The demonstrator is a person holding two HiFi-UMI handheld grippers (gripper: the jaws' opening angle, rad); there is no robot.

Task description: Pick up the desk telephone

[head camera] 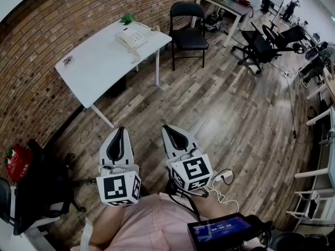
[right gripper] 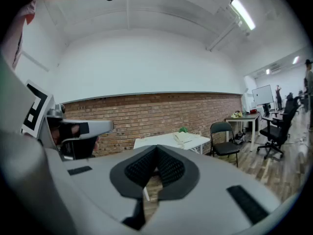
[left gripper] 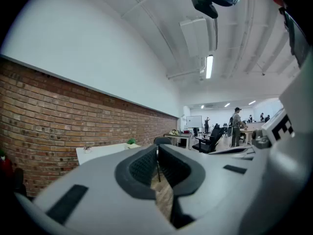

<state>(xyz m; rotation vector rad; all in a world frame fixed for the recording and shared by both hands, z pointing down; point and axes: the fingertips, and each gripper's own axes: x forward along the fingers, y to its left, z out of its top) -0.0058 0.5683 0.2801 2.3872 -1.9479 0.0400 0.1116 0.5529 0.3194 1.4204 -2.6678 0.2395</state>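
Note:
A cream desk telephone (head camera: pixel 130 38) sits near the far right end of a white table (head camera: pixel 99 61) against the brick wall; it also shows small in the right gripper view as the telephone (right gripper: pixel 184 138). Both grippers are held low and close to the person, well short of the table. My left gripper (head camera: pixel 122 130) is shut with nothing between its pads. My right gripper (head camera: pixel 166 128) is shut and empty too. In the left gripper view the left gripper (left gripper: pixel 157 149) points level toward the table (left gripper: pixel 100 152).
A black chair (head camera: pixel 188 30) stands right of the table. Office chairs (head camera: pixel 260 44) and a second desk (head camera: pixel 225 4) lie farther back. A dark chair (head camera: pixel 39 190) and a red bag (head camera: pixel 19 161) are at the left. Cables and a power strip (head camera: pixel 222 178) lie on the wooden floor.

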